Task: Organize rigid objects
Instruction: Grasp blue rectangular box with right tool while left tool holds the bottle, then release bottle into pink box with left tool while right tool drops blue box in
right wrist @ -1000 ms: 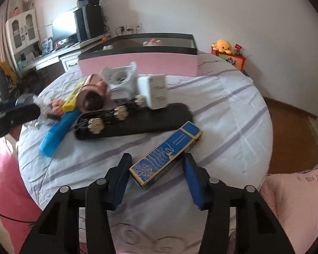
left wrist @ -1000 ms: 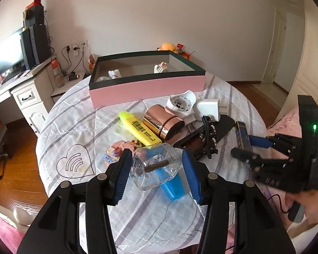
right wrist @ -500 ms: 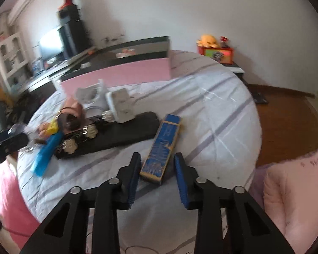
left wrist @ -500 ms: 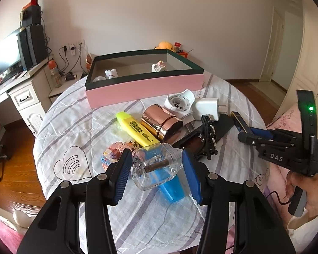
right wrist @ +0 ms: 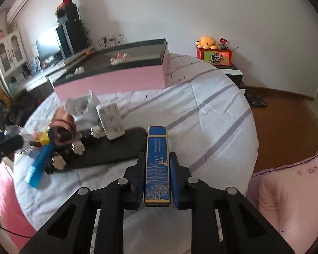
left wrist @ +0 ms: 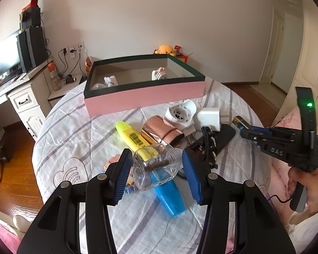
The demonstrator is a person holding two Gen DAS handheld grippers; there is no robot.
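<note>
My left gripper [left wrist: 156,169] is shut on a clear glass bottle [left wrist: 154,169] and holds it above the pile on the round table. My right gripper [right wrist: 158,169] is shut on a long blue box [right wrist: 158,160], lifted off the cloth; it also shows in the left wrist view [left wrist: 247,130] at the right. The pink storage box with a dark rim [left wrist: 144,96] stands at the back of the table, with small white items inside.
The pile holds a yellow highlighter [left wrist: 131,135], a blue marker [left wrist: 169,196], a rose-gold cylinder [left wrist: 163,131], a white plug adapter [left wrist: 181,113], a white charger [left wrist: 208,116] and a black case [right wrist: 108,148]. A desk with a monitor [left wrist: 4,57] stands at the left.
My right gripper closed on the blue box, which turned in line with the fingers and rose off the cloth. My left gripper lifted the glass bottle a little higher.
</note>
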